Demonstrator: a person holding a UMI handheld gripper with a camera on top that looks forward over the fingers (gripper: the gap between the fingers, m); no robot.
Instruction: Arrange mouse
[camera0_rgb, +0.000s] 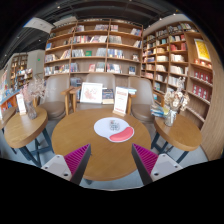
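A round wooden table (90, 150) stands ahead of my gripper (112, 160). On it lies a round white mouse mat with a red patch (113, 128), beyond the fingers. A small dark thing, perhaps the mouse (107, 127), sits on the mat; I cannot tell for sure. My two fingers with magenta pads (76, 157) are wide apart above the near part of the table, with nothing between them.
Chairs (57, 95) stand behind the table, with cards or books (91, 93) propped at its far edge. Smaller round tables stand at the left (22, 128) and right (182, 130). Tall bookshelves (95, 50) line the back and right walls.
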